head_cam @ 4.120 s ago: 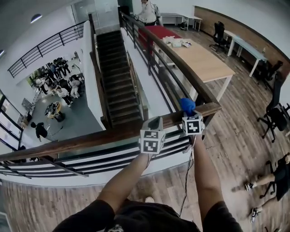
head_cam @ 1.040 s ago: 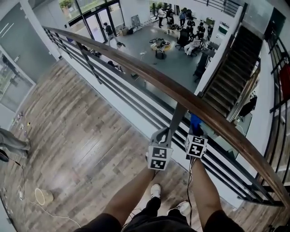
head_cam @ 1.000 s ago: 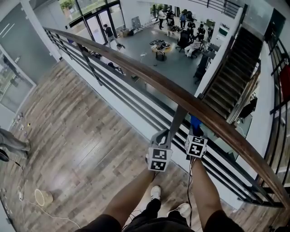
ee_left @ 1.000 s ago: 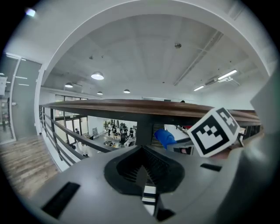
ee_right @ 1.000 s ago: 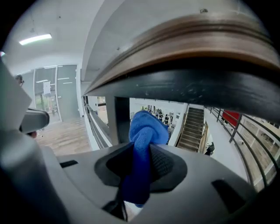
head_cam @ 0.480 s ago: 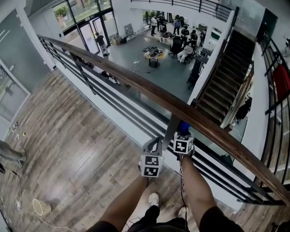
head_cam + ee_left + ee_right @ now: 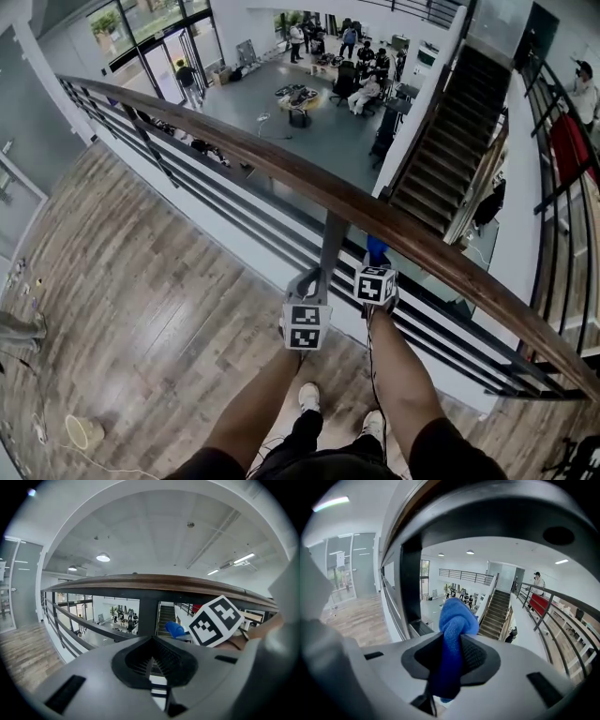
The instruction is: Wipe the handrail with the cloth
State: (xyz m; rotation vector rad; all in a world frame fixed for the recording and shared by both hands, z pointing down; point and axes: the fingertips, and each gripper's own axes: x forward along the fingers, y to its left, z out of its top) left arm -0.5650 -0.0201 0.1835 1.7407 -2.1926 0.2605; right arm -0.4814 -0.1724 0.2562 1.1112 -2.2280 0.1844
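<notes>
Your right gripper has its fingers clamped on the blue cloth, and a bunched fold pokes up past the tips. You're holding it just under the near side of the brown handrail, right beside the dark post. I can't tell whether cloth and rail touch. Your left gripper sits close alongside, in front of that post, with its fingers pressed together on nothing. The wood floor spreads out below.

Wood-plank floor, dark staircase, grey atrium below.
</notes>
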